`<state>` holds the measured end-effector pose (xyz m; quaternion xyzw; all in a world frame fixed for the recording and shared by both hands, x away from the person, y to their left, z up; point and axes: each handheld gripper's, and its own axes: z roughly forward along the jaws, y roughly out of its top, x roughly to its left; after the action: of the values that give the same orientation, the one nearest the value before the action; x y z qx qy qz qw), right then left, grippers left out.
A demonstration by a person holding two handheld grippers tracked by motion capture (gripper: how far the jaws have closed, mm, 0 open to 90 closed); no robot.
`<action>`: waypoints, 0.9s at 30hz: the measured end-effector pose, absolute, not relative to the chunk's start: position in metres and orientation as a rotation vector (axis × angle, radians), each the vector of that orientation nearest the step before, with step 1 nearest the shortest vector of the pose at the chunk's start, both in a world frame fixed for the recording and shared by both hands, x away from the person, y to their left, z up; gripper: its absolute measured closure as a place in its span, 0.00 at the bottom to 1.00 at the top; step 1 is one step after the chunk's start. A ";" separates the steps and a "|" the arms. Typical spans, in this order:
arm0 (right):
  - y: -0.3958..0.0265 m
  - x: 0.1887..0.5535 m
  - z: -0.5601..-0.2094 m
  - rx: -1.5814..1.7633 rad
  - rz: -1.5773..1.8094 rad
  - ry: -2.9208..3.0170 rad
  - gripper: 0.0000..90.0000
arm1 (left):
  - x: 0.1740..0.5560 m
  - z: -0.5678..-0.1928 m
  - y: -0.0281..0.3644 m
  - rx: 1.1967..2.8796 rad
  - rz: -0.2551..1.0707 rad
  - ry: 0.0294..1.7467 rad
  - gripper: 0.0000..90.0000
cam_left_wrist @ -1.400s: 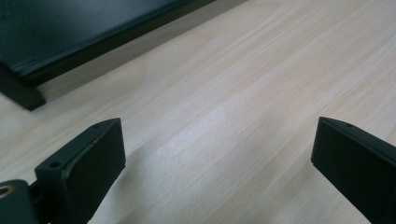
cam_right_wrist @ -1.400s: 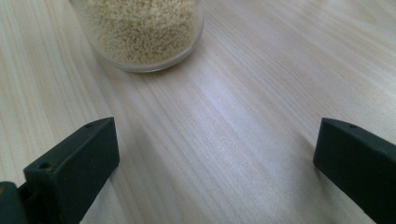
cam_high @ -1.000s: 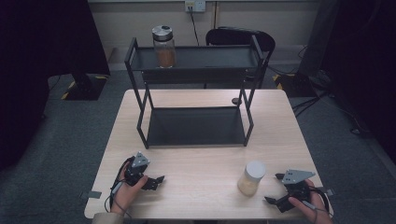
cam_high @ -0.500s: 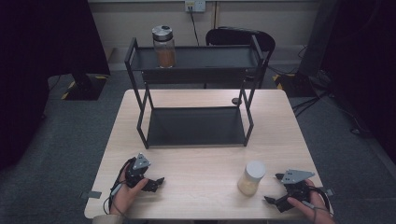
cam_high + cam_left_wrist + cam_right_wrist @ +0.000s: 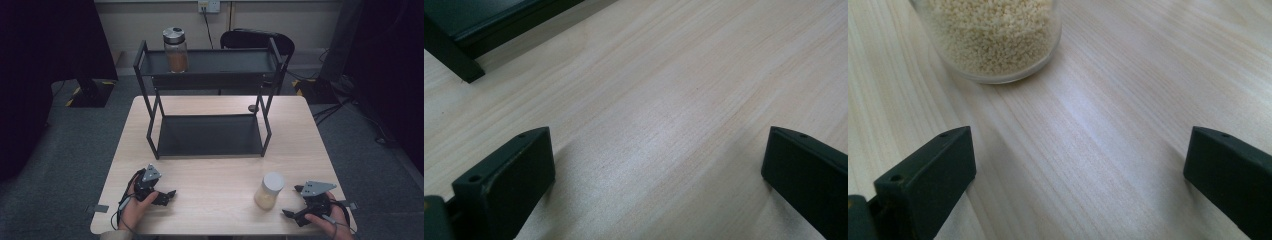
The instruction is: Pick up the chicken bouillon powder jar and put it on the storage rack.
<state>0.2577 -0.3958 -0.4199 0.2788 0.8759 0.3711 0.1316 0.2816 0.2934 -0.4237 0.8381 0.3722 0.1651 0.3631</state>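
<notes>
The left hand-held gripper is resting low over the wooden surface near its front left corner, at about seven o'clock from the middle of the surface, with the person's left hand wrapping it from behind. In the left gripper view its jaws are standing wide apart, with nothing but bare wood grain lying between them, and a foot of the black rack is showing at about eleven o'clock in that view.

The right hand-held gripper is sitting near the front right corner, at about five o'clock from the middle, with the person's right hand closing around its body. Its jaws are also spreading wide and are gripping nothing. The small jar of pale grains, capped with a white lid, is standing upright on the surface just beside this gripper, at about nine o'clock from it, apart from the jaws. In the right gripper view the jar's glass base is appearing at about eleven o'clock, ahead of the left jaw and outside the gap.

The two-tier black rack is occupying the far half of the surface, at twelve o'clock. A second jar with brownish contents and a metal lid is standing on the left part of its top shelf.
</notes>
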 end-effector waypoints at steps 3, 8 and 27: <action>-0.396 0.258 -0.419 0.803 1.077 2.548 0.00 | 0.282 -0.424 0.293 2.157 0.425 0.958 0.00; -0.396 0.258 -0.418 0.783 1.099 2.565 0.01 | 0.282 -0.424 0.293 2.157 0.425 0.958 0.00; -0.374 0.258 -0.394 0.693 1.237 2.529 0.01 | 0.281 -0.424 0.293 2.157 0.426 0.958 0.00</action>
<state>0.2581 -0.3736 -0.3941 0.2371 0.8660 0.4234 0.1207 0.2815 0.2933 -0.4238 0.8380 0.3723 0.1653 0.3631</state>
